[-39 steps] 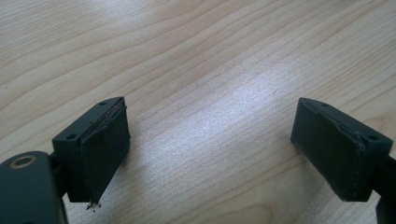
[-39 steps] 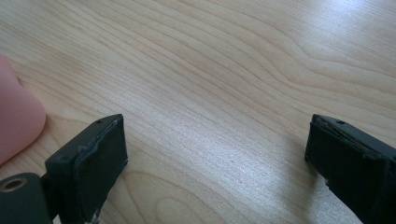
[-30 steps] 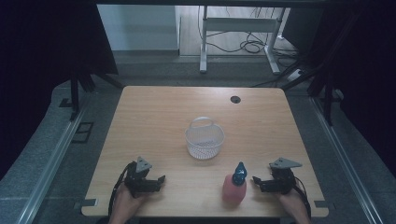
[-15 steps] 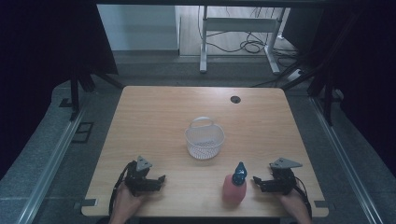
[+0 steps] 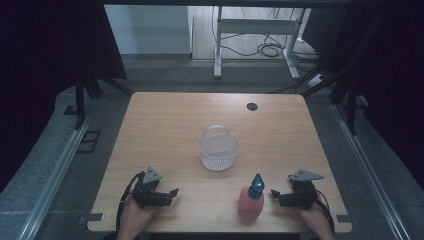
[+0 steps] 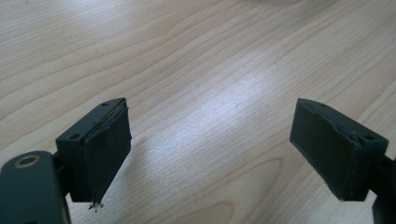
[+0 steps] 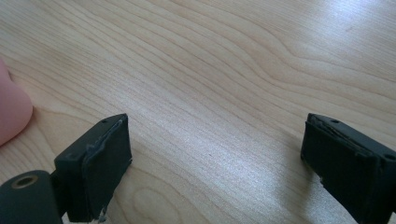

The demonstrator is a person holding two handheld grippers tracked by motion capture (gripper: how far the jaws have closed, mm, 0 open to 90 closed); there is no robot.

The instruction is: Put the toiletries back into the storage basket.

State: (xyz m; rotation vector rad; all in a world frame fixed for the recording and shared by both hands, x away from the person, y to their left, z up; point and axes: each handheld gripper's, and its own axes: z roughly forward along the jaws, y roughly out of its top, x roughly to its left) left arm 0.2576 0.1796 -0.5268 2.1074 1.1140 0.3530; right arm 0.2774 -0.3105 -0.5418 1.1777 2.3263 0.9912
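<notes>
High view: basket (image 5: 219, 148) (white) mid-table (image 5: 165, 120).

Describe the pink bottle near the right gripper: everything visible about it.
The pink bottle stands upright on the wooden table near its front edge, nearer the person than the white basket. Its body is soft pink and looks like plastic, topped by a blue spray-type cap. The right gripper lies beside it with jaws open, pointing toward it but apart from it. In the right gripper view a rounded pink edge shows at the left. Nothing but the table touches it.
</notes>
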